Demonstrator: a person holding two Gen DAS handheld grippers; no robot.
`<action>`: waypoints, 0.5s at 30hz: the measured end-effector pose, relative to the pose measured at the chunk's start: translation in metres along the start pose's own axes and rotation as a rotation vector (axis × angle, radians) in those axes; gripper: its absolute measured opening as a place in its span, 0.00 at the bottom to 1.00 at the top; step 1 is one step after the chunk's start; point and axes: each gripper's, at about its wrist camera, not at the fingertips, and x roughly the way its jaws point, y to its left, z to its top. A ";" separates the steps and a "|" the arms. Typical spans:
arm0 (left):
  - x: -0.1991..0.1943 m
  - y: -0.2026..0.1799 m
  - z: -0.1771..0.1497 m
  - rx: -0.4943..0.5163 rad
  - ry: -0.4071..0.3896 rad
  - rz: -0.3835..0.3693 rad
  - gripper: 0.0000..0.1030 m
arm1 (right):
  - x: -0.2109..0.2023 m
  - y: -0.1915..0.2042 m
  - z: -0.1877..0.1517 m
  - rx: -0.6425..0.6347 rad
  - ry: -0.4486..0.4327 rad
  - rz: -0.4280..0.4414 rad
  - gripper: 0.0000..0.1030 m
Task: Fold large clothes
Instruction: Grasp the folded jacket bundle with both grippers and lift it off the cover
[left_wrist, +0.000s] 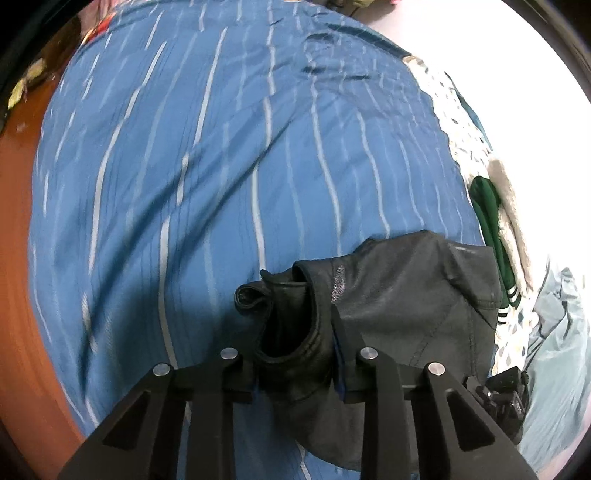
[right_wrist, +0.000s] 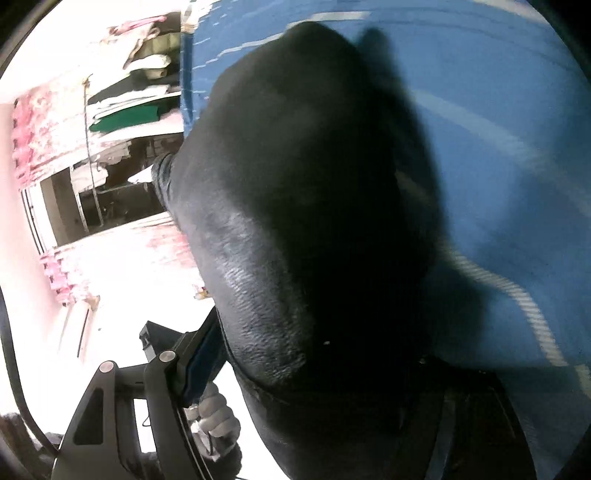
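While the left gripper stands narrowed on a bunched roll of the black leather jacket, its two fingers press the cuff-like fold from either side, so this pair of tongs has the garment firmly pinched. That fold lies at the near edge of the bed, and the rest of the jacket spreads to the right over the blue striped bedsheet.

The right gripper is harder to read. One finger shows at the lower left, lying against the leather; the other is hidden behind the dark bulk that fills the middle of that view. The jaws look fairly wide, yet whether they grip the jacket or merely rest against it cannot be told.

As for progress, the folding seems to be at an early stage. The jacket hangs and bunches, not yet laid flat, with no tidy crease visible. Spreading it out and making every fold apparently remain. A green garment lies at the far right edge of the bed, beside a pale blue one.
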 end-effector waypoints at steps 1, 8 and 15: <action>-0.003 -0.004 0.002 0.015 -0.001 -0.003 0.22 | -0.008 -0.002 -0.003 0.007 -0.006 0.015 0.56; -0.034 -0.040 0.021 0.119 0.001 -0.033 0.20 | -0.031 0.028 -0.027 0.022 -0.078 0.047 0.47; -0.035 -0.052 0.040 0.195 0.030 -0.076 0.20 | -0.070 0.040 -0.049 0.098 -0.167 0.027 0.55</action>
